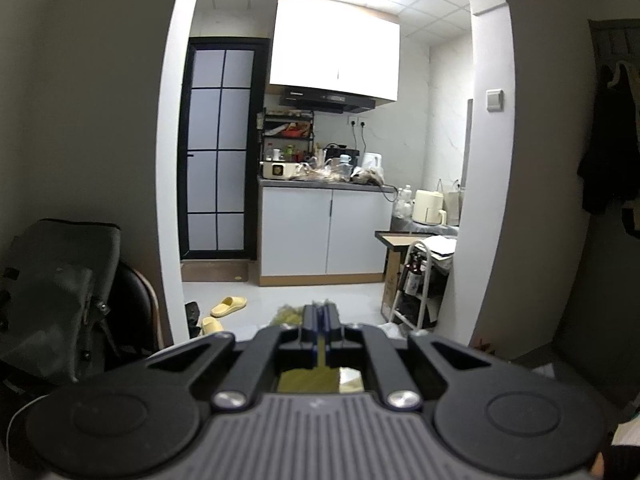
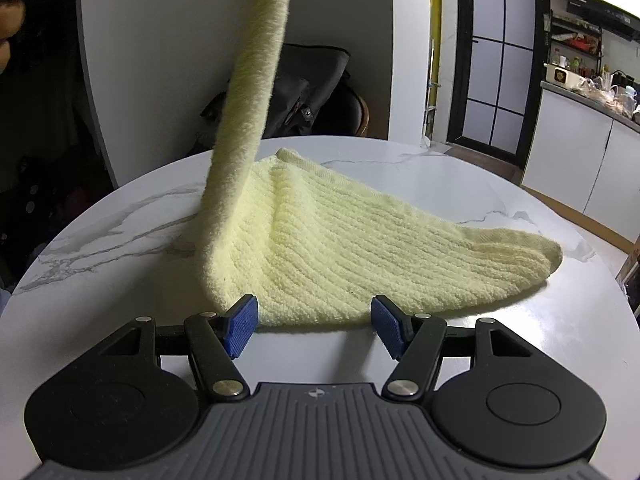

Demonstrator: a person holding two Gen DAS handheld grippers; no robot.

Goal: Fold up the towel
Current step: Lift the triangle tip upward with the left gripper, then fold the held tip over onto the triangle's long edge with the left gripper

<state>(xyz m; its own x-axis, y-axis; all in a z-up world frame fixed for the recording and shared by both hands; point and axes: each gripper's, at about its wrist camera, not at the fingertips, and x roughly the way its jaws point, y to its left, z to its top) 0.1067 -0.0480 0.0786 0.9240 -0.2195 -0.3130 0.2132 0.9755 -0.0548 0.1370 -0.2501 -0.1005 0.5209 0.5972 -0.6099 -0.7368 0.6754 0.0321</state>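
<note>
- One pale yellow towel [image 2: 328, 248] lies on one round marble table [image 2: 460, 332]; one corner strip rises to the upper left.
- Left gripper [image 1: 321, 320]: jaws pressed together, pinching that lifted towel corner.
- Right gripper [image 2: 314, 326]: two blue pads [image 2: 241, 330] spread apart, holding nothing, at the towel's near edge.

Yellow towel [image 2: 340, 248] on marble table [image 2: 460, 176], one corner lifted (left side), right gripper [image 2: 314, 326] spread

Bare table [image 2: 460, 184] rightward; raised towel [image 2: 256, 80] strip leftward, perhaps blocking.
</note>
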